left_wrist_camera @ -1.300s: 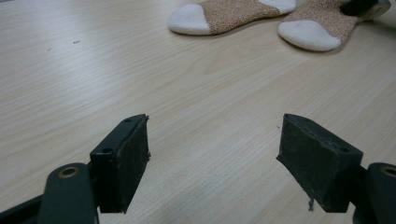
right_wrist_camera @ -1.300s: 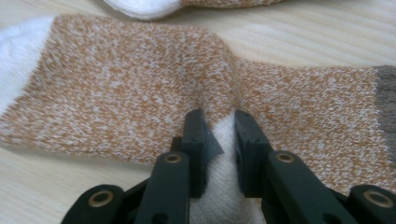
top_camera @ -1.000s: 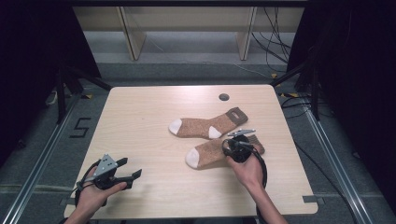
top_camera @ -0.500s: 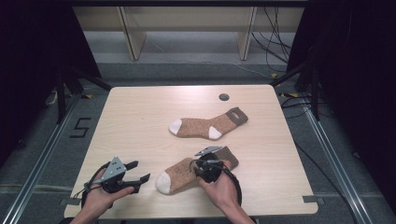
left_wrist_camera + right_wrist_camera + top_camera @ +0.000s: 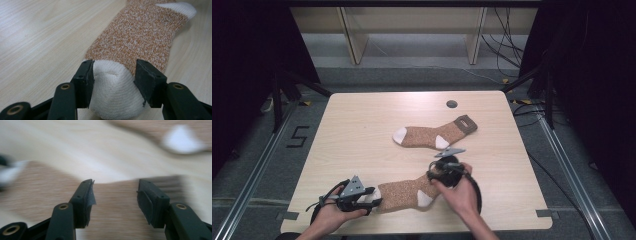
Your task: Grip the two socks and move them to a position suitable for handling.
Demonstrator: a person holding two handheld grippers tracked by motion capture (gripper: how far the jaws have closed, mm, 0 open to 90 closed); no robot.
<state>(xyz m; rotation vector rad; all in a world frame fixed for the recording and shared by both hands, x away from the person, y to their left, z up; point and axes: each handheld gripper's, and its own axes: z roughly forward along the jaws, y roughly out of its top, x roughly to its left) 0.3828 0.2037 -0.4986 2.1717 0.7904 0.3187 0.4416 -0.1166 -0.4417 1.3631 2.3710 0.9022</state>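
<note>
Two brown socks with white toes and heels lie on the wooden table point(image 5: 357, 125). The far sock point(image 5: 432, 136) lies flat at the middle. The near sock point(image 5: 404, 194) lies by the front edge, toe to the left. My left gripper point(image 5: 371, 199) has just been closing and its pads squeeze the white toe point(image 5: 113, 82) of the near sock point(image 5: 140, 32) from both sides. My right gripper point(image 5: 443, 167) has just been opening; it hovers over that sock's cuff end point(image 5: 115, 200), jaws wide and free of it. The right gripper view is blurred.
A small dark hole point(image 5: 451, 104) sits in the table near its far edge. Pale shelf legs point(image 5: 352, 35) and cables point(image 5: 507, 40) stand on the floor beyond. Dark curtains flank both sides. Bare tabletop stretches to the left and far left.
The right gripper dragged the near sock from beside the far one toward the front left, then opened off it. The left gripper moved right onto the toe and narrowed its jaws.
</note>
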